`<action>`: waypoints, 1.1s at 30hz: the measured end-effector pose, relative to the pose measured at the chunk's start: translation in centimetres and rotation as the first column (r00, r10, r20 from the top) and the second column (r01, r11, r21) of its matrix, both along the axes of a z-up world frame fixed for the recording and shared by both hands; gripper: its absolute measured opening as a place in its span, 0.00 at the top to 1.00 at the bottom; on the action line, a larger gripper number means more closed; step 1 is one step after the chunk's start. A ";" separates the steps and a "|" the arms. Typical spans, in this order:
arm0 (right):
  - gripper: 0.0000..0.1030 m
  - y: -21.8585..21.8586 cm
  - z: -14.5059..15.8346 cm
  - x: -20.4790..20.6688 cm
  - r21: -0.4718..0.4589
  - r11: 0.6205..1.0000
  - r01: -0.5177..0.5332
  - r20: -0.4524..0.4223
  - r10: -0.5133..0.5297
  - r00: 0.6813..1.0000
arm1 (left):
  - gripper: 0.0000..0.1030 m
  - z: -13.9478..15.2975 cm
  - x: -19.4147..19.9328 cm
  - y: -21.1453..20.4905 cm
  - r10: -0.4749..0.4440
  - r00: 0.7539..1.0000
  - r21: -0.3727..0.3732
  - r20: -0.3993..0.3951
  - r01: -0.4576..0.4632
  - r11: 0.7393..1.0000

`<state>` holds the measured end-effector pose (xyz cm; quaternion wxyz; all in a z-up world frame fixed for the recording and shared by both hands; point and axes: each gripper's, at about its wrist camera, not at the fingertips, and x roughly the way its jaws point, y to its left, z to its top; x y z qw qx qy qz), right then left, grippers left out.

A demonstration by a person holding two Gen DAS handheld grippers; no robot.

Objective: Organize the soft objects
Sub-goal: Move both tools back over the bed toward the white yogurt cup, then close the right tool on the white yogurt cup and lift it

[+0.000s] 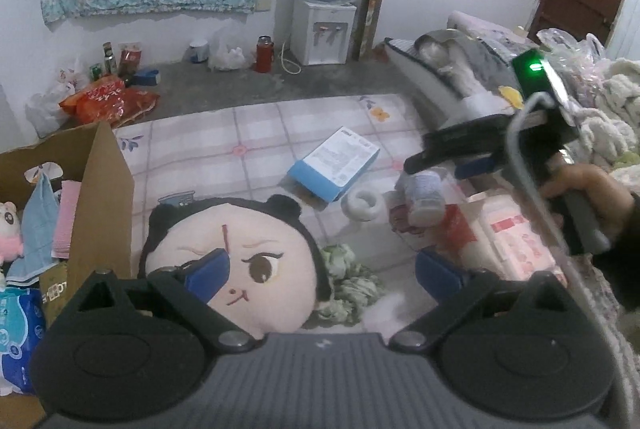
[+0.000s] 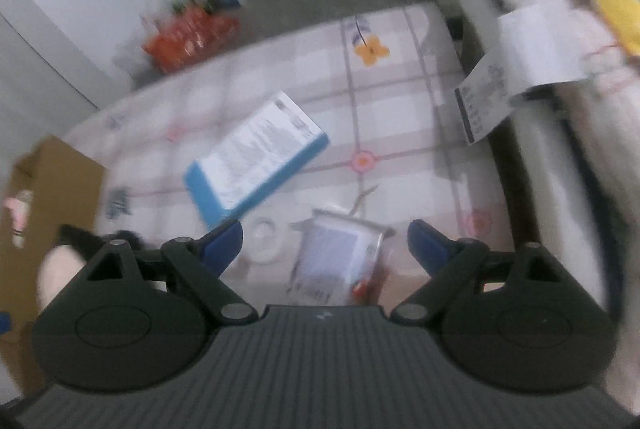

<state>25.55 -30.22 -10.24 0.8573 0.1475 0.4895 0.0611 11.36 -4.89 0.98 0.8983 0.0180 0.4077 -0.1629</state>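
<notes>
A round plush head [image 1: 248,261] with black hair lies on the checked mat [image 1: 260,133]. My left gripper [image 1: 322,275] hangs open over it, the left blue finger [image 1: 208,273] across its face; contact cannot be told. A green crumpled cloth [image 1: 348,281] lies beside the plush, between the jaws. My right gripper [image 2: 326,245] stands open above a clear plastic packet [image 2: 344,257] and a white ring [image 2: 266,239], in a blurred view. A hand [image 1: 592,197] holds the right gripper [image 1: 436,169] above a small white packet [image 1: 424,193].
An open cardboard box [image 1: 100,197] at the left holds a blue towel [image 1: 38,221], a pink cloth [image 1: 66,221] and a small plush toy [image 1: 10,225]. A blue-and-white carton [image 1: 336,165] lies mid-mat. A bed [image 1: 460,69] with bedding borders the right.
</notes>
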 end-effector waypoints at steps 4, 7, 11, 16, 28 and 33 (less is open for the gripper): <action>0.13 0.6 -2.4 2.4 -0.033 0.999 0.000 -0.075 -0.003 0.997 | 0.03 -0.5 0.6 0.4 0.014 1.000 0.007 -0.016 -0.014 1.000; 0.14 0.9 -3.8 3.3 -0.025 1.000 -0.002 -0.117 -0.001 0.993 | 0.03 -0.5 0.8 0.8 0.019 0.999 -0.005 -0.032 -0.019 1.000; 0.40 1.5 -3.6 3.1 -0.072 0.997 -0.017 -0.095 0.010 0.995 | 0.03 -0.4 0.8 1.0 0.023 0.999 -0.002 -0.029 -0.023 1.000; 0.41 1.1 -2.7 1.4 -0.066 0.998 -0.018 -0.054 0.014 0.998 | 0.03 -0.2 0.4 1.1 0.027 0.999 -0.002 -0.028 -0.027 1.000; 0.42 2.6 1.5 -6.9 -0.088 0.993 -0.074 0.109 0.083 0.991 | 0.03 0.9 -2.3 1.8 0.031 0.999 -0.031 -0.010 -0.031 0.999; 0.41 5.0 2.1 -10.8 -0.067 0.984 -0.167 0.134 0.174 0.975 | 0.03 1.6 -3.5 2.3 0.030 0.999 -0.040 0.011 -0.030 0.999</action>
